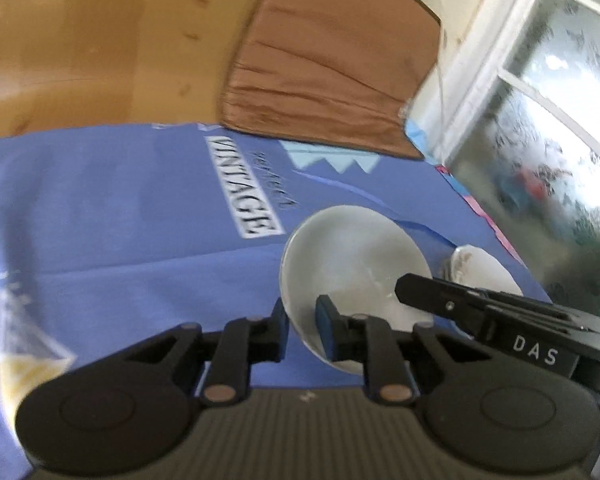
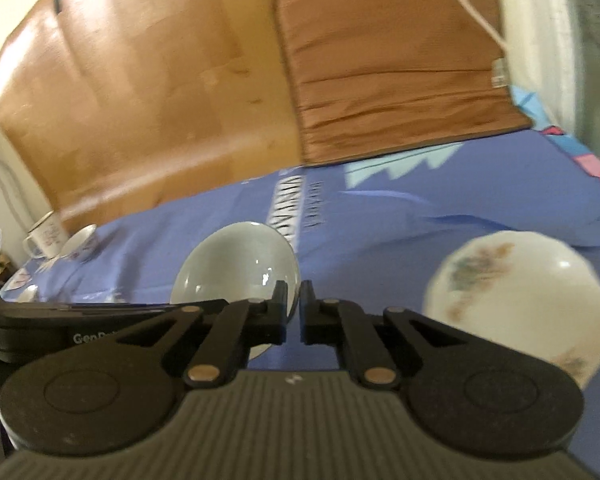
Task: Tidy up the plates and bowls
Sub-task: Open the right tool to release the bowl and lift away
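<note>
A plain grey-white plate [image 1: 352,256] is held tilted above the blue sheet [image 1: 120,208]. My left gripper [image 1: 303,320] is shut on its near rim. My right gripper [image 2: 295,300] is shut on the plate's other rim [image 2: 236,264]; its black body also shows in the left wrist view [image 1: 500,316]. A white floral plate [image 2: 520,300] lies on the sheet to the right, partly hidden behind the right gripper in the left wrist view [image 1: 484,268].
A white mug [image 2: 46,236] and a small bowl [image 2: 80,242] stand at the sheet's far left edge. A wooden headboard [image 2: 140,100] and a brown cushion [image 2: 392,72] rise behind. A frosted window [image 1: 548,120] is at the right.
</note>
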The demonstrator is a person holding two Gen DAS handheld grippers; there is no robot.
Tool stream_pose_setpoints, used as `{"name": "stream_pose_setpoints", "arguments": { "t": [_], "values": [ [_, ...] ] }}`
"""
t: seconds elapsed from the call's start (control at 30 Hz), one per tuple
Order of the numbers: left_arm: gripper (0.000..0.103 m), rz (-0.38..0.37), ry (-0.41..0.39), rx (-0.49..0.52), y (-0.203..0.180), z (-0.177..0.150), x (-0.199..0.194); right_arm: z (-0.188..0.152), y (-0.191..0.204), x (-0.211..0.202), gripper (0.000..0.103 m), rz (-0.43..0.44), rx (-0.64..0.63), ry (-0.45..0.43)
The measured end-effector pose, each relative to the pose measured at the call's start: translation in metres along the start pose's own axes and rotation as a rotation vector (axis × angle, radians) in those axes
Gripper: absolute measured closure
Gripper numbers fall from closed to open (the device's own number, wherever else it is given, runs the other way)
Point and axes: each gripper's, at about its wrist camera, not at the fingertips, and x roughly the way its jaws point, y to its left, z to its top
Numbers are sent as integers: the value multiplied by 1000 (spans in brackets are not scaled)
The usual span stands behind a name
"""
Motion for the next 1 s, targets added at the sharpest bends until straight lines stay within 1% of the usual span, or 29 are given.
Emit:
{"name": "stream_pose_setpoints", "arguments": {
  "t": [0.07, 0.1, 0.13, 0.17, 0.2, 0.23, 0.3, 0.43, 0.53, 0.6, 0.63, 0.7, 0.87, 1.0],
  "values": [
    [85, -1, 20, 8, -6, 3, 13, -1, -8, 0, 95, -25, 0, 0],
    [84, 15, 25, 19, -10, 3, 19, -2, -10, 1, 94, -40, -6, -2],
    [74, 35, 24, 34, -13, 3, 23, -3, -12, 0, 94, -59, -16, -10],
    [56, 60, 17, 50, -16, 3, 24, -4, -13, 0, 90, -81, -30, -25],
    [51, 91, 0, 64, -19, 2, 24, -5, -13, 0, 90, -113, -42, -43],
    [49, 106, -16, 73, -19, 1, 20, -6, -15, -1, 90, -135, -45, -59],
    [49, 116, -50, 90, -19, -1, 10, -6, -17, -5, 88, -142, -29, -82],
    [49, 149, -119, 84, -9, -1, -13, -4, -10, -18, 86, -152, -21, -177],
    [49, 177, -180, 73, 6, -4, -34, -4, 4, -28, 86, -135, -52, -236],
    [49, 202, -220, 66, 18, -11, -50, -4, 14, -30, 86, -109, -80, -247],
    [49, 214, -235, 62, 23, -13, -55, -3, 19, -29, 85, -94, -92, -245],
    [49, 244, -263, 49, 40, -22, -71, -4, 30, -29, 76, -62, -118, -235],
    [49, 336, -299, 27, 77, -48, -102, -8, 62, -18, 76, 19, -176, -186],
    [49, 395, -310, -19, 108, -70, -123, -13, 93, -1, 76, 111, -192, -108]
  ]
}}
